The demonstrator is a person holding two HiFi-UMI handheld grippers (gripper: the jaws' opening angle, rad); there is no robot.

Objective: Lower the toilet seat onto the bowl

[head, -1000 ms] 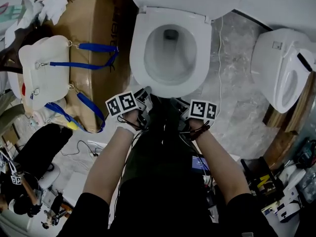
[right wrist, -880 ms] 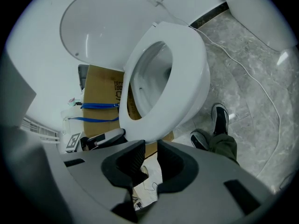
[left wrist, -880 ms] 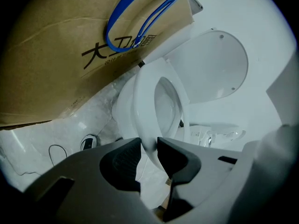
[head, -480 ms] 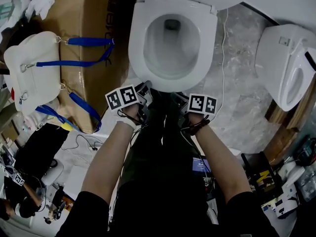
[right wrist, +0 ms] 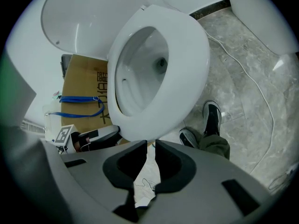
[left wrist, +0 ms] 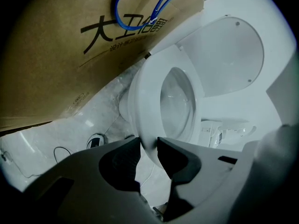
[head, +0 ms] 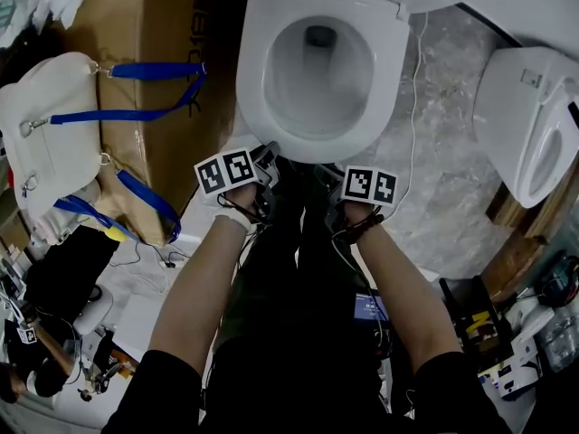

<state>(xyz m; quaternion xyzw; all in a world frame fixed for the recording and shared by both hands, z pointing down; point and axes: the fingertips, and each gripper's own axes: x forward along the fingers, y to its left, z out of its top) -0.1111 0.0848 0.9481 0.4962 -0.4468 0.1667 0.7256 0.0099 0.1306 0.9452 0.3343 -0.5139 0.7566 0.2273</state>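
Left claw (left wrist: 149, 146) first: its two dark pads stand a fair way apart with the front lip of the toilet seat (left wrist: 142, 94) pinched between them, white plastic against both pads. Right claw (right wrist: 150, 146) now, just beside the left one at the front of the toilet bowl (head: 317, 70): its jaws have just been closing and are down to a narrow slit, nothing between them, with the seat's front edge right above their tips and floor showing through the gap. Both claws hang at the near end of the bowl, the person's bare forearms running back from them. The seat itself lies low over the bowl, ring lined up with the rim; whether it has fully landed I can't make out. Behind the bowl the lid (right wrist: 79, 13) stands raised. Left of the bowl, a big cardboard box (head: 154, 25) with dark printed characters, blue straps (head: 149, 70) across it, and further left a white bag (head: 45, 143) clipped to those straps. Right of the bowl, grey marble floor (head: 434, 179) with a thin white cable (head: 412, 107) trailing over it, then a second toilet (head: 525, 125) well apart. In front of the bowl, the right claw's view catches the person's dark shoes (right wrist: 212, 118) on the marble.
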